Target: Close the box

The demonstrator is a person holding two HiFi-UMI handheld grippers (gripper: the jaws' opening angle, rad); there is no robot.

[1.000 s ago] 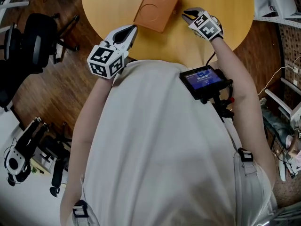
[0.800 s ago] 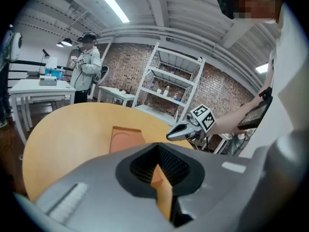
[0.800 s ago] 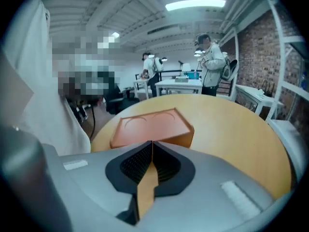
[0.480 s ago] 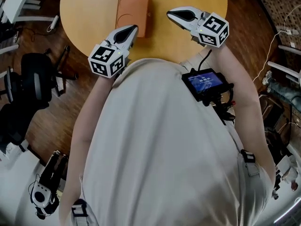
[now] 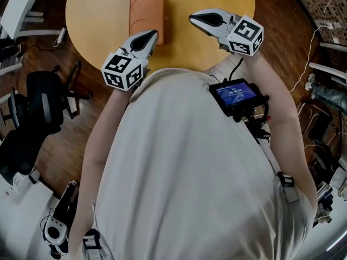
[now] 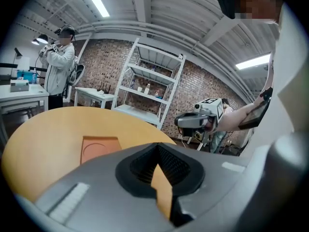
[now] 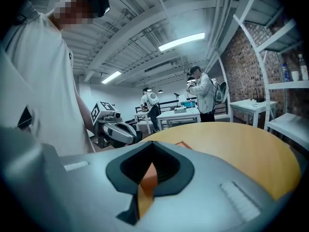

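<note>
step in hand: judged as the final check, with the closing itself apparently done. the box [image 5: 147, 14] lies flat on the round table [image 5: 97, 15], toward its far side. its lid appears to be down, and no raised flap shows in any view.

gripper state: the left gripper [image 5: 151, 34] is held above the table with its tip by the box's near right corner. its jaws are brought together with nothing between them. the right gripper [image 5: 194, 18] hangs to the right of the box, apart from it, with jaws fully together and empty. neither shows contact with the box.

next move: whether the lid is fully seated cannot be told. if it is not, press down on it with closed tips.

appearance: a flat, reddish-brown rectangle, its long side running away from the person, with a ring pressed into the top face.
</note>
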